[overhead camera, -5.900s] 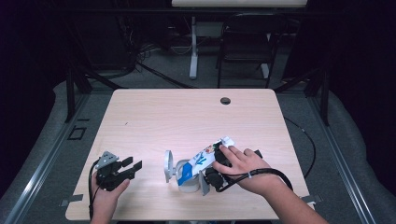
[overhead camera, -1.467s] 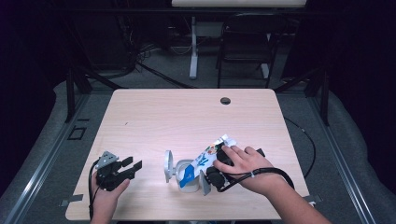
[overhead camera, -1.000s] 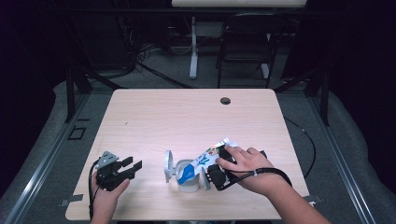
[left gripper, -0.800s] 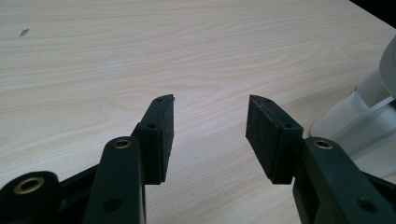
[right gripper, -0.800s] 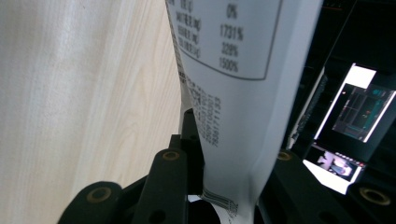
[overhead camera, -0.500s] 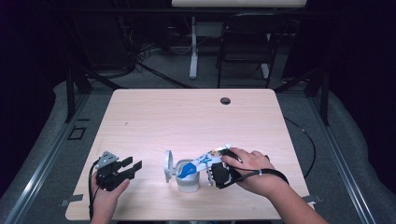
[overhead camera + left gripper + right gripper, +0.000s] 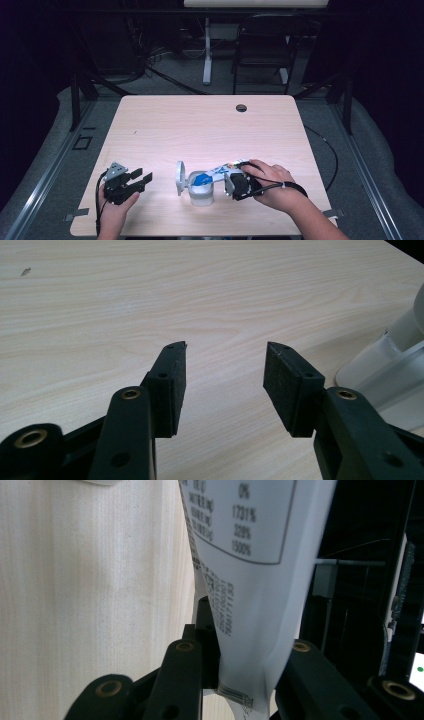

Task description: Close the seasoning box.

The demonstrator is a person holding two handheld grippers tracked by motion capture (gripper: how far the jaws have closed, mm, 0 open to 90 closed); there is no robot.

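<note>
A white pouch [image 7: 216, 173] with blue print lies tilted, its blue end dipping into the mouth of a white tub [image 7: 200, 194] near the table's front edge. The tub's round lid [image 7: 180, 177] stands flipped up on its left side. My right gripper [image 7: 227, 179] is shut on the pouch's other end; in the right gripper view both jaws [image 7: 245, 647] clamp the printed pouch [image 7: 250, 555] near its sealed edge. My left gripper [image 7: 142, 179] rests on the table to the left of the tub, open with nothing between its jaws [image 7: 225, 375]. The tub [image 7: 395, 365] sits at its right.
The wooden table [image 7: 200, 130] has a dark cable hole [image 7: 241, 107] at its far middle. A black chair [image 7: 262, 47] and a white stand [image 7: 207, 55] are beyond the far edge. A cable [image 7: 327, 150] trails off the table's right side.
The right hand has swung the pouch a little left and lowered its blue end into the tub's mouth. The left gripper has stayed where it was.
</note>
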